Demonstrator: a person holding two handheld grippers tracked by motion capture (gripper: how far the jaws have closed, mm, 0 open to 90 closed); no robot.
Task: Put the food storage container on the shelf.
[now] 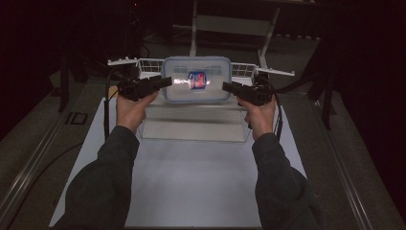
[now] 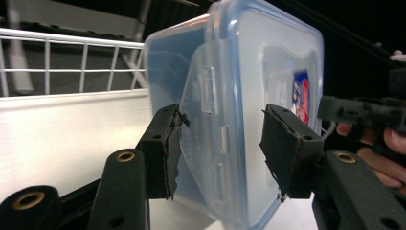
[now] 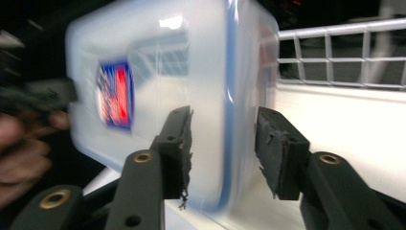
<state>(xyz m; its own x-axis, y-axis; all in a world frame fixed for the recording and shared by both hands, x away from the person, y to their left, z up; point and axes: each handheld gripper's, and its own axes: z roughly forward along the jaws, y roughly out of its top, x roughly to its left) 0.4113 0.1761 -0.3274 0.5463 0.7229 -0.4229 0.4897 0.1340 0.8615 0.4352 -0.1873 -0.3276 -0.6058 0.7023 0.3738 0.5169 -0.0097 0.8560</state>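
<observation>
Container [image 1: 196,79] spans left gripper [image 1: 165,82] and right gripper [image 1: 229,86]; jaws wide on both (unclamped). Likely risk: it drops onto tabletop [image 1: 191,182].

You have a white table [image 1: 201,191] in front of you; a shiny, pale box [image 1: 194,125] sits on it in the middle, close to the far edge; a white wire rack [image 1: 143,63] runs along that far edge, and you can see its thin bars up close too [image 2: 72,67] [image 3: 335,57]; behind the table stands a grey metal frame [image 1: 230,24]; the grey floor [image 1: 28,139] lies all around; a long rail [image 1: 33,158] runs on it past the table's left edge.
</observation>
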